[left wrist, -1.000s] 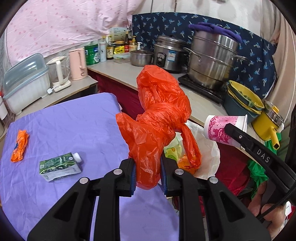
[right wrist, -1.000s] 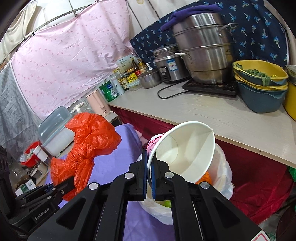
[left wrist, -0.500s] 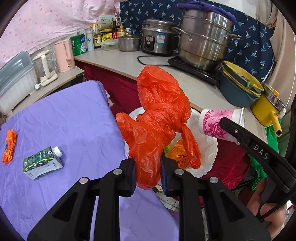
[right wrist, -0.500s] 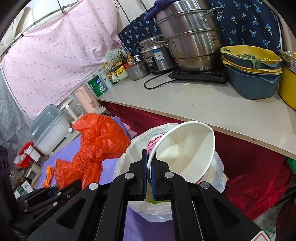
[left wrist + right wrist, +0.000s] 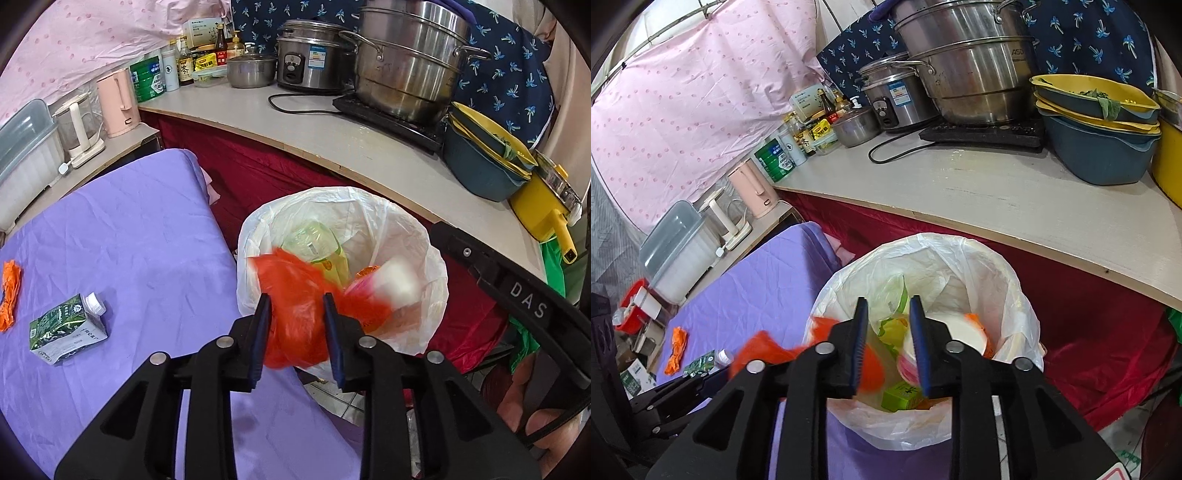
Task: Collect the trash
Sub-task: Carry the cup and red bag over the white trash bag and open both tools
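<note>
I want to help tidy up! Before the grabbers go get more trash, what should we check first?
1. Left gripper open: ok, jaws just opened, though the blurred orange plastic bag is between them.
2. Right gripper open: ok, just opened; paper cup lies in the bin.
3. Orange bag fully inside the white bin liner: cannot tell, it is blurred.
4. Trash left on the purple cloth: not ok, green carton and orange wrapper remain.

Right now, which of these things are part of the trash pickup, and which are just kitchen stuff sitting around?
Trash job: white bin bag, orange plastic bag, paper cup, green carton, orange wrapper.

Just lying about: steel pots, rice cooker, pink kettle, stacked basins.
</note>
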`<state>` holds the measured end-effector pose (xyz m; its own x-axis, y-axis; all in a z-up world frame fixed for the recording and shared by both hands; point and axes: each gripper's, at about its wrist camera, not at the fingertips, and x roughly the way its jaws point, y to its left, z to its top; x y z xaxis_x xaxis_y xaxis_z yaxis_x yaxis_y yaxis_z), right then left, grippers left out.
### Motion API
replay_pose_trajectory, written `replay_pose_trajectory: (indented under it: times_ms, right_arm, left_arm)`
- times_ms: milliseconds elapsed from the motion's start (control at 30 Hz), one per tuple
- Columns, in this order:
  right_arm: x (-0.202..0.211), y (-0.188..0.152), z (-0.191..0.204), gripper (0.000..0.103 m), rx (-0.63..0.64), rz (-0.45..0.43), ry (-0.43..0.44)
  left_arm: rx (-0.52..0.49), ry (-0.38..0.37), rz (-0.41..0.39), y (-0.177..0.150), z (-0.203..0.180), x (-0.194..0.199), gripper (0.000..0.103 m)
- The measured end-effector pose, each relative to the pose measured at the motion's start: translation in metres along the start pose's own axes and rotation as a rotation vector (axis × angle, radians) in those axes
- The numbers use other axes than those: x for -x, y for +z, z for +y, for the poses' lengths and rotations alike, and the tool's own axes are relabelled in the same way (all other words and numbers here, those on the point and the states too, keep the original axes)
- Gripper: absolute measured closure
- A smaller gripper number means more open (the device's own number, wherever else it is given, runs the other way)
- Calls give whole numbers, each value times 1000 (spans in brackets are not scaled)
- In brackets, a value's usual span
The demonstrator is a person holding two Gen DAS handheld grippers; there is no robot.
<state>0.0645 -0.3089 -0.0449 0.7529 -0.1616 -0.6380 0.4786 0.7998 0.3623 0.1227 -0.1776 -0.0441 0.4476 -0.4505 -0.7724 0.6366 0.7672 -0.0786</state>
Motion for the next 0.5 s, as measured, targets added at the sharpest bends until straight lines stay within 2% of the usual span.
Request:
replay_pose_trajectory:
  times_ms: [33,100,167,500]
  right_arm:
    - [1,0,0,75,-1,-3,0]
    - [2,2,0,66,-4,-12,-1]
    - [4,3,1,63,-6,-21,-1]
    - [10,9,11,58,9,-34,17]
  left_arm:
    - [2,6,-2,0,1,0,72]
    - [8,4,-7,1,2,0,67]
    - [17,11,-14,2,5,2,59]
    - [59,16,-31,4,20,13,55]
